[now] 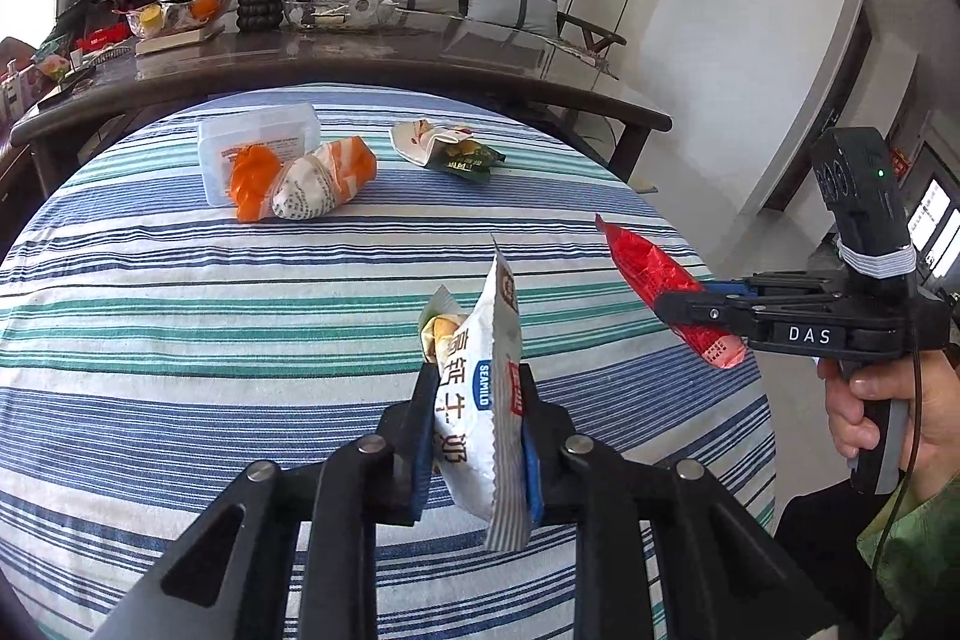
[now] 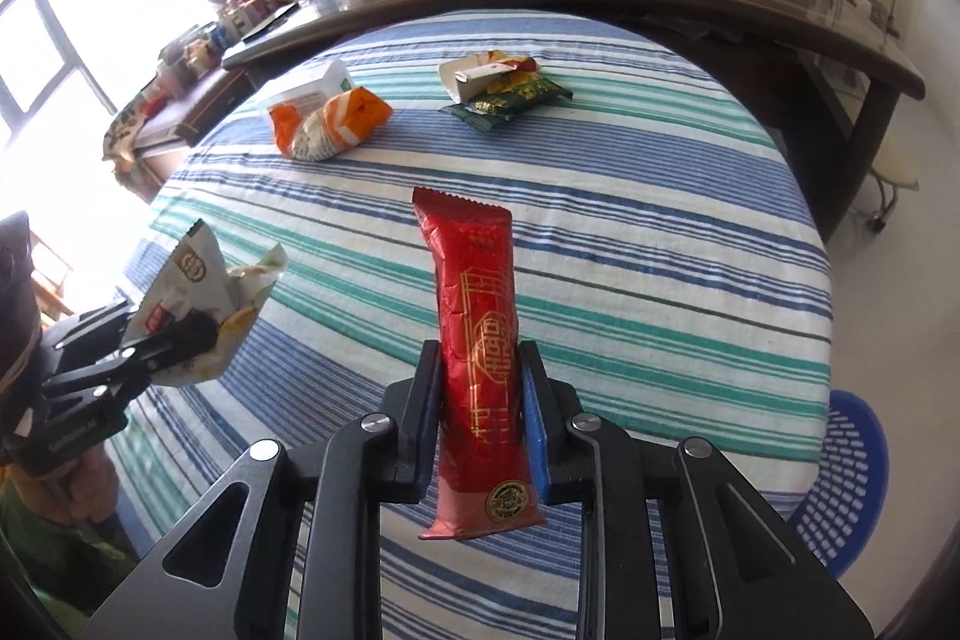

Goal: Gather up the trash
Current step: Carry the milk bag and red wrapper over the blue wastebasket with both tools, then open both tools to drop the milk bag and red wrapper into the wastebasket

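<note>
Trash wrappers (image 1: 480,400) (image 2: 480,370) hang clamped (both jaws) above open striped cloth (image 1: 180,340).

Black fingers (image 2: 423,418) with blue pads and silver screws are seen; "DAS" is printed on the right gripper (image 1: 690,307); a green sleeve (image 1: 906,550) is worn.

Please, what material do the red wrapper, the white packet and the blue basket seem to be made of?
Red wrapper: likely metallised plastic film, glossy; it shines, creases sharply and carries gold print.
White packet: likely thin plastic film, smoother and duller; it has a serrated sealed edge and soft folds.
Blue basket: apparently moulded plastic, slightly glossy; its wall is a regular grid of holes.
</note>
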The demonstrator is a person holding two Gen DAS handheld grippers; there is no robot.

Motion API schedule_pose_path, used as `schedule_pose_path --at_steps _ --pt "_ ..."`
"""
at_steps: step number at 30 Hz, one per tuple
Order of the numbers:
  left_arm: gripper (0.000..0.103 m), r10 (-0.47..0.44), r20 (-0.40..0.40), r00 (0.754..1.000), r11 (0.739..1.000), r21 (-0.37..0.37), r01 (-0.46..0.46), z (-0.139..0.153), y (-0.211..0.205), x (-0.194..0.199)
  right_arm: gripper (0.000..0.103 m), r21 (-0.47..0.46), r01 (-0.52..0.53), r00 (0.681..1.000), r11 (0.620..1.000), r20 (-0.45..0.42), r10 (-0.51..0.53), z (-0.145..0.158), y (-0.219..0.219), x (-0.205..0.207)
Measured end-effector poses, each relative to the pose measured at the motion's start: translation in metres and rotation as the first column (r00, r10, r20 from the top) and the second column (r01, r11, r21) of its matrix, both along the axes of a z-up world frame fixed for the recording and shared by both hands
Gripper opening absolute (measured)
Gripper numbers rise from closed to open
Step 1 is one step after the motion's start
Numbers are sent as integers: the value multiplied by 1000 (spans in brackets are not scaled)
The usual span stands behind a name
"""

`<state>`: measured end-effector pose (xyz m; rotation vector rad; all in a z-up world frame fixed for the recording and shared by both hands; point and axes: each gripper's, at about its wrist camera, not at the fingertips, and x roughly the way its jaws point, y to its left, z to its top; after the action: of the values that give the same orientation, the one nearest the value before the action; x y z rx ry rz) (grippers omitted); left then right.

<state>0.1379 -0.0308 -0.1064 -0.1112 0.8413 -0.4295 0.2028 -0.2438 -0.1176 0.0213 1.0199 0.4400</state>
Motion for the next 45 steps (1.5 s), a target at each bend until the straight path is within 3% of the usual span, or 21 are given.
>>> schedule_pose_path --at_steps 12,20,26,32,37,45 --pt "23 -118 -12 993 993 -28 117 22 -81 0 24 62 97 995 993 26 -99 12 -61 -21" --pt "23 -233 -12 972 971 -61 232 38 -159 0 24 86 235 970 968 44 -239 21 -133 -37" --pt "23 -334 -25 942 941 -63 332 40 -229 3 24 5 352 935 936 38 -352 16 -201 -43" --pt "23 -398 -66 915 916 -80 393 25 -299 10 24 -113 451 892 885 34 -450 -3 -265 -39" --pt "23 -421 -108 901 907 -81 414 2 -345 21 24 -95 515 855 852 -17 -518 -28 -303 -40" --pt "23 -446 -175 878 895 -70 440 -39 -390 41 24 -65 558 825 827 -67 -561 -44 -334 -44"
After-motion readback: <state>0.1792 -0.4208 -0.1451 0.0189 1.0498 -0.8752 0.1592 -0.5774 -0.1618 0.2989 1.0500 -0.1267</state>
